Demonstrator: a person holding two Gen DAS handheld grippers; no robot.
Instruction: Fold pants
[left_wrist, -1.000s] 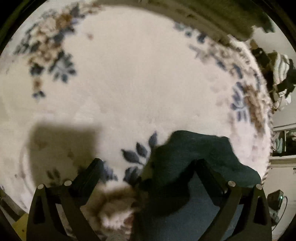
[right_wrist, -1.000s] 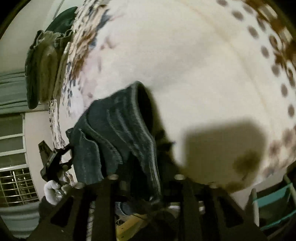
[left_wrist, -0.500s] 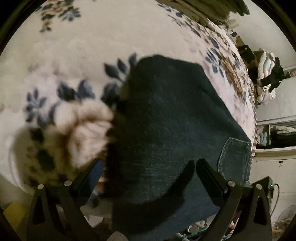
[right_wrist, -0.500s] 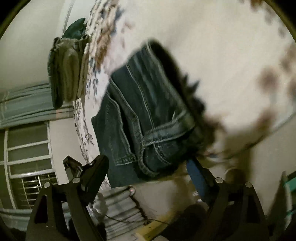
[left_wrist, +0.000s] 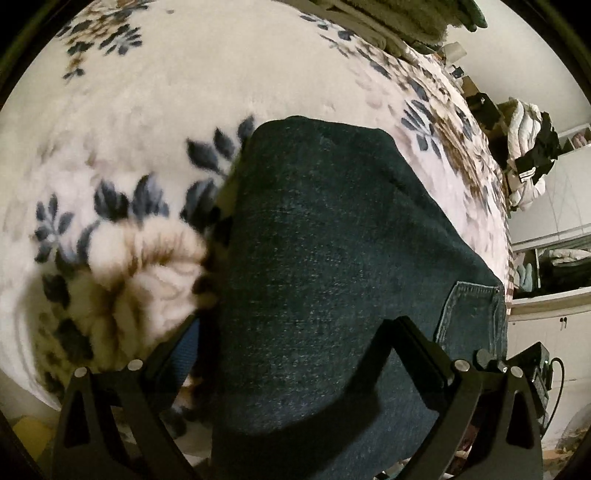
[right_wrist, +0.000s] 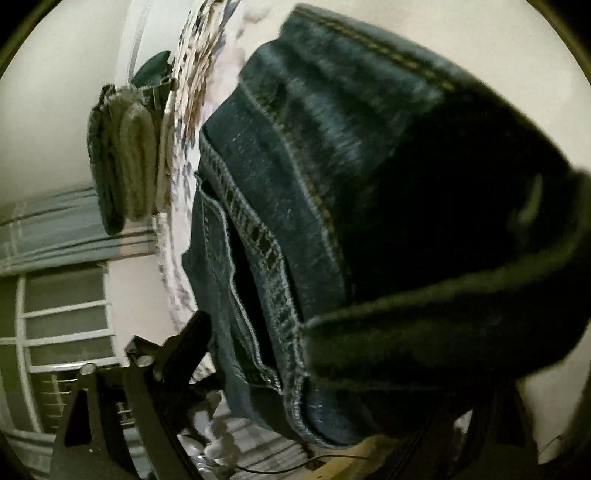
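Both views now fill with denim: a second ago the pants (left_wrist: 332, 258) were a bunched lump pinched in the right claw (right_wrist: 332, 387), and since then they have been laid down as a broad, flat bundle on the bed (left_wrist: 184, 92), back pocket (left_wrist: 469, 317) showing at the near right. The left claw (left_wrist: 291, 343) hovers over the cloth, fingers spread and released; the right claw looks opened as well, its left finger (right_wrist: 184, 343) clear of the seams, though its right one is hidden. By this judgement the fold is nearly finished, needing only a last tidy. Under the pants lies a cream floral blanket; folded clothes (right_wrist: 122, 155) sit at its far edge, with a barred window (right_wrist: 62, 325) and white cabinets (left_wrist: 546, 325) beyond
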